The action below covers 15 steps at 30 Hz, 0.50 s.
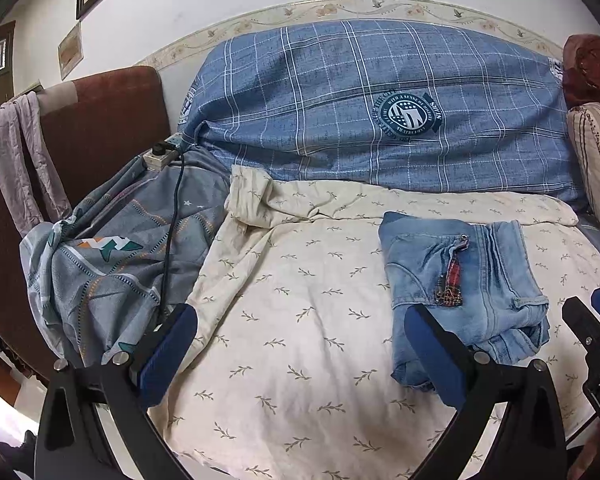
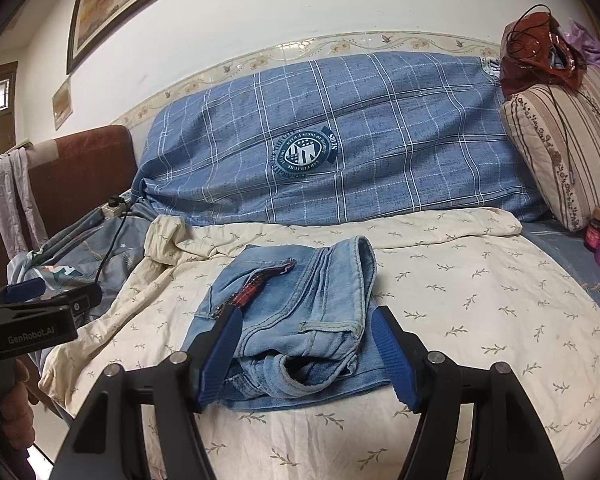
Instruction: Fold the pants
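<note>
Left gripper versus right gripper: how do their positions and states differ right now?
The left gripper hangs over bare cream bedsheet, the jeans past its right finger. The right gripper straddles the jeans' near edge, a finger on each side. Whether either touches the denim is unclear. Both are open and hold nothing.

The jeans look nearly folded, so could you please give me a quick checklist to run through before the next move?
1. Jeans folded into a compact bundle: ok.
2. Bundle lying fully on the cream sheet: ok.
3. Left tool open and empty: ok.
4. Right tool open, straddling the bundle's near edge: ok.
5. Right tool pads clear of the denim: cannot tell.
6. Layers underneath lying flat: cannot tell.
</note>
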Tool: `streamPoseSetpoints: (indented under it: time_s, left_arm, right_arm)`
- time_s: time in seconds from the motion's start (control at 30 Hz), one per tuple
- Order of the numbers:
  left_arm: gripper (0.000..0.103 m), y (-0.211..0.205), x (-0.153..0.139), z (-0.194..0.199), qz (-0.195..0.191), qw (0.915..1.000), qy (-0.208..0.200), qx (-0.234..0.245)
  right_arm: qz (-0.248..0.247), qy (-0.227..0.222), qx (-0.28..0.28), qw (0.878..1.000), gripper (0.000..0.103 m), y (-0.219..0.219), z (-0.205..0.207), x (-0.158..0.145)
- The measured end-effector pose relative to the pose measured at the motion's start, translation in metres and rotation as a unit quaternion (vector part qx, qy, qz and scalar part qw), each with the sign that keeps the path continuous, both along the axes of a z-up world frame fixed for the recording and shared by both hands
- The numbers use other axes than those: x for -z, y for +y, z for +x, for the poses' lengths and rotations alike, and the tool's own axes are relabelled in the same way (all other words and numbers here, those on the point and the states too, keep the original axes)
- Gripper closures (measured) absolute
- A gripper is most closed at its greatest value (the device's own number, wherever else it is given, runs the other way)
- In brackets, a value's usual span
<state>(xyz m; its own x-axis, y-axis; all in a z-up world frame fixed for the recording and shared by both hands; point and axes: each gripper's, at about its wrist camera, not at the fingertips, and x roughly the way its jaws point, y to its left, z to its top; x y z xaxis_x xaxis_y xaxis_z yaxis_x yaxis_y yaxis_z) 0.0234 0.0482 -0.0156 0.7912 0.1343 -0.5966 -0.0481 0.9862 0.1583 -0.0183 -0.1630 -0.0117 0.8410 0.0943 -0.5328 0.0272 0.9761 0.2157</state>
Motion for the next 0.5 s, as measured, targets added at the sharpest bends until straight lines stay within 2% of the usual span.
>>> streamPoseSetpoints:
  time_s: [0.5]
  left_arm:
    - [0.0, 0.0039, 0.0069, 0.0027, -0.007, 0.9998, 0.016, -0.002]
  right_arm:
    - [-0.005, 0.006, -0.009, 1.0, 0.032, 0.0064, 0.002, 0.0023]
